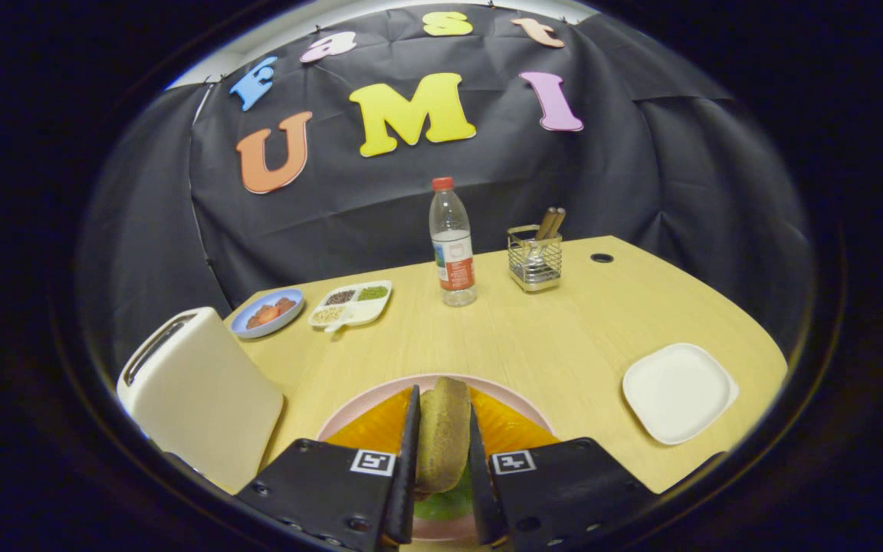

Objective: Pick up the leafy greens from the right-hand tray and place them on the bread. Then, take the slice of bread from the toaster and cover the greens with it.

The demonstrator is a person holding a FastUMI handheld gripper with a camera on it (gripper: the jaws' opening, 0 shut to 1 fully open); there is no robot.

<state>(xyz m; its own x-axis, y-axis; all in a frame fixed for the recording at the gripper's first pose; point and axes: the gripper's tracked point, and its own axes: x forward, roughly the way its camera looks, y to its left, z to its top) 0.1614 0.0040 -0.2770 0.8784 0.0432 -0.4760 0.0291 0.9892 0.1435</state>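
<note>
1. Gripping a slice of bread [441, 433] on edge, the tool [441, 452] sits at the bottom centre of the frame with both fingers [409, 445] pressed against the slice's flat sides, jaws narrow
2. Below the held slice, between the fingers, a bit of leafy greens [445, 502] shows, lying over a pink plate [349, 418] in the lower middle of the frame
3. On that plate, to either side of the slice, lies an orange ridged thing [510, 429]; I cannot tell what it is
4. At the lower left of the frame stands a cream toaster [196, 395], just beside the plate, its slot facing up and to the left
5. At the lower right of the frame rests a white square tray [679, 392] on the tabletop [533, 337], well apart from the plate
6. Beyond the toaster, in the left middle, sits a blue dish [267, 313] with reddish pieces in it, and just beside it a white divided tray [351, 304] holding dark, green and pale grains in separate sections
7. Near the centre of the frame stands an upright clear bottle [452, 244] with a red cap
8. Right of the bottle stands a wire holder [535, 257] with brown handles sticking out of it
</note>
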